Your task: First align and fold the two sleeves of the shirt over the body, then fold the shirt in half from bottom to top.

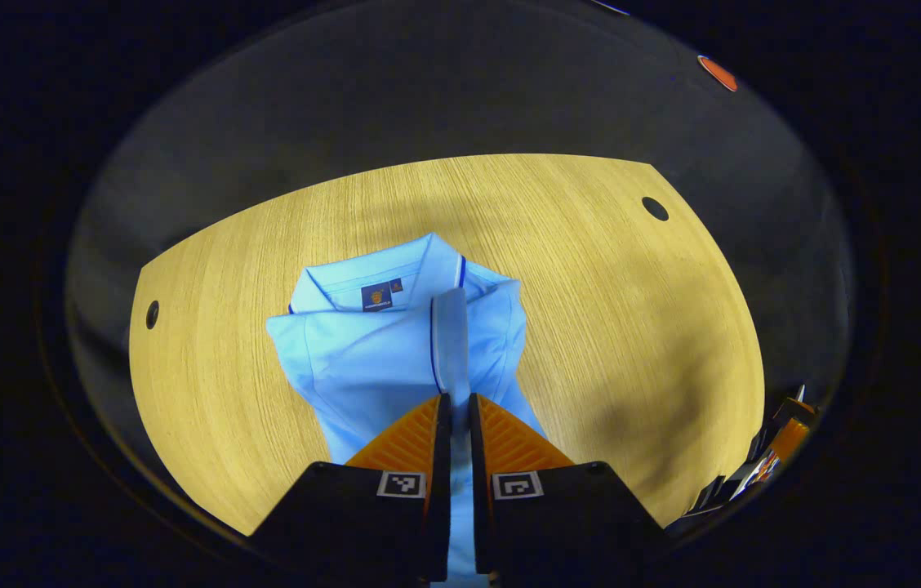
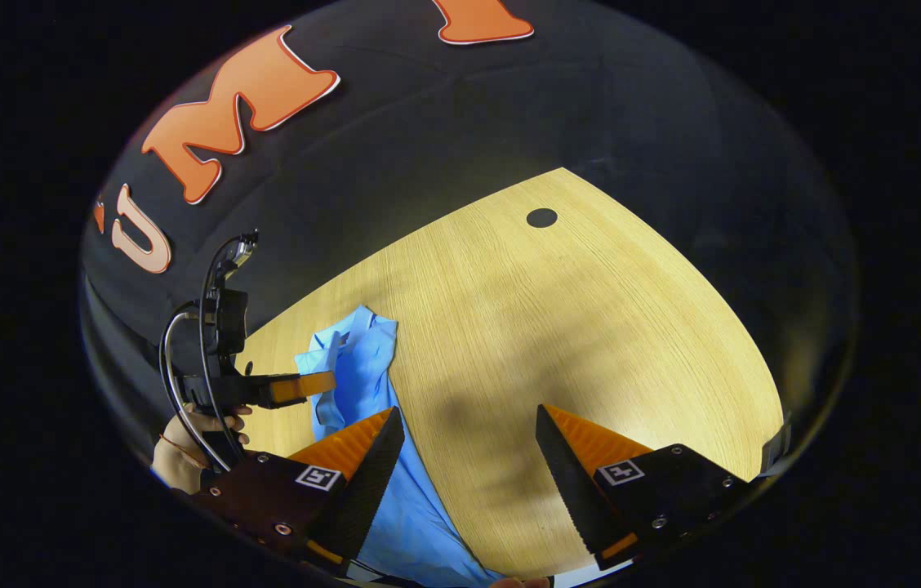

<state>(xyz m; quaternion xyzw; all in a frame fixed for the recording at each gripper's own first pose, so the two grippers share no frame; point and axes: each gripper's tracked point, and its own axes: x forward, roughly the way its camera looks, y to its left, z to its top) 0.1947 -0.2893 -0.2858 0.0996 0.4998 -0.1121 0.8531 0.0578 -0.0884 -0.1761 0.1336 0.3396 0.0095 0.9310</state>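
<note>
Left tool [image 1: 460,400] pinched narrow on a sleeve [image 1: 451,343], lifted over the shirt [image 1: 383,351] body; shirt lies straight ahead, long axis along the fingers, collar [image 1: 395,273] far end. Right tool [image 2: 469,429] wide, holding nothing, shirt at its left finger. Left nearer; looks mid sleeve-fold.
</note>
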